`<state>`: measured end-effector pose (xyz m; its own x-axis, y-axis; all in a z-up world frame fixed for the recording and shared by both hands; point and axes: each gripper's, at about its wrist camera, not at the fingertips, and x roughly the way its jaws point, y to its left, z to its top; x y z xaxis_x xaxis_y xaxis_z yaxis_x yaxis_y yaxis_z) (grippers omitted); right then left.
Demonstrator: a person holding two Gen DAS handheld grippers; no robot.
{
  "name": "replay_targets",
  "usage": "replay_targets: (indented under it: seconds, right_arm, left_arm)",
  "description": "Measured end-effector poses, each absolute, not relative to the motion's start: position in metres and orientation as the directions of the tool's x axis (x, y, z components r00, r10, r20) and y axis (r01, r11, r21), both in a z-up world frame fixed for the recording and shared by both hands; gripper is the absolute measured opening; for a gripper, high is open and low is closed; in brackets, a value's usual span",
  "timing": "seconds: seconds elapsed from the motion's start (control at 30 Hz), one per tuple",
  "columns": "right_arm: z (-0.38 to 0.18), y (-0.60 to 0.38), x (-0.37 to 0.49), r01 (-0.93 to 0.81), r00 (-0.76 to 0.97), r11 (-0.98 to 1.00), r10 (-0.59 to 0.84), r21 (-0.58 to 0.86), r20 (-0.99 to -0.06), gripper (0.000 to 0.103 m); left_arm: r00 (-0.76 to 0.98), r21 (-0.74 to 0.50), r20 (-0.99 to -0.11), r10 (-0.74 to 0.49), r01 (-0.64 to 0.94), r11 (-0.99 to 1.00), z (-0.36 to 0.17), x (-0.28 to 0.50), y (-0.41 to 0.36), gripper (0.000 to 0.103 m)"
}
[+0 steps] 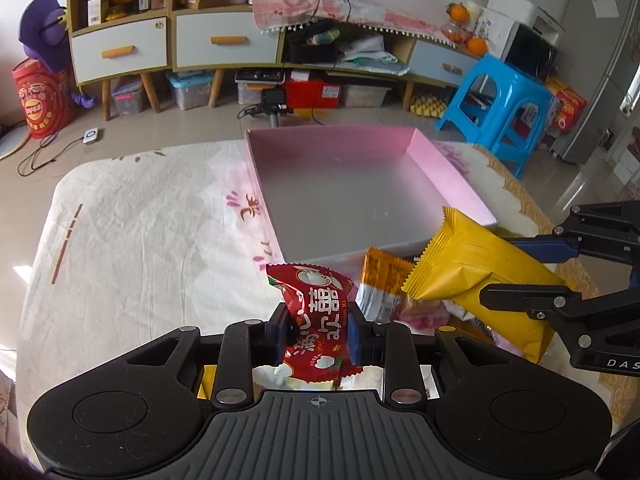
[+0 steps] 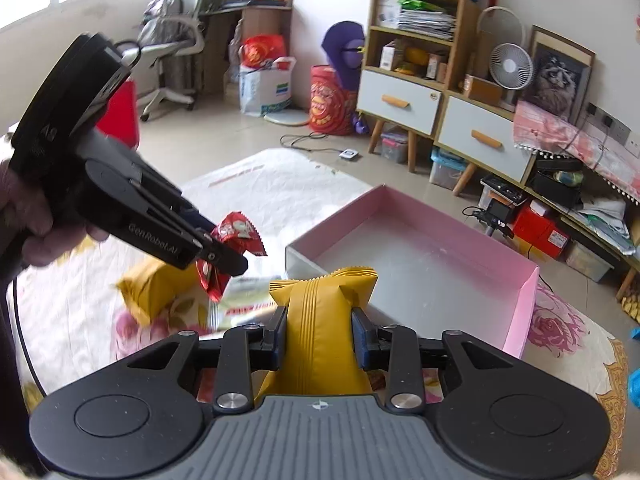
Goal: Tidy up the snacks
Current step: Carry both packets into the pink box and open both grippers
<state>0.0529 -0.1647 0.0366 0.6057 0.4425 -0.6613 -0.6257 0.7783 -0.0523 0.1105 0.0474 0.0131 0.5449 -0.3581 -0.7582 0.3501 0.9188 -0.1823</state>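
Note:
My left gripper (image 1: 318, 330) is shut on a red snack packet (image 1: 320, 320), held above the floral cloth. From the right wrist view the same left gripper (image 2: 218, 250) hangs at the left with the red snack packet (image 2: 232, 240) in its jaws. My right gripper (image 2: 320, 334) is shut on a yellow snack bag (image 2: 324, 328); this right gripper (image 1: 516, 272) with the yellow snack bag (image 1: 480, 272) shows at the right of the left wrist view. An open pink box (image 1: 452, 176) with a bare grey floor lies just beyond both packets, and its pink box wall (image 2: 520, 312) stands ahead to the right.
An orange-and-white snack packet (image 1: 380, 288) lies on the cloth between the grippers near the box's front edge. Another yellow bag (image 2: 156, 288) and a white packet (image 2: 240, 304) rest on the cloth. A blue stool (image 1: 500, 104) and low cabinets (image 1: 224, 44) stand beyond the table.

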Motion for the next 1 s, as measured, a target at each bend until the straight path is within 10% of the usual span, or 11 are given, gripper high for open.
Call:
replay_targets:
  seconds: [1.0]
  right_arm:
    - [0.004, -0.225, 0.159, -0.12, 0.733, 0.973, 0.22, 0.197, -0.643, 0.023]
  left_arm:
    - [0.615, -0.159, -0.732, -0.291, 0.262, 0.952, -0.003, 0.2, -0.014, 0.025]
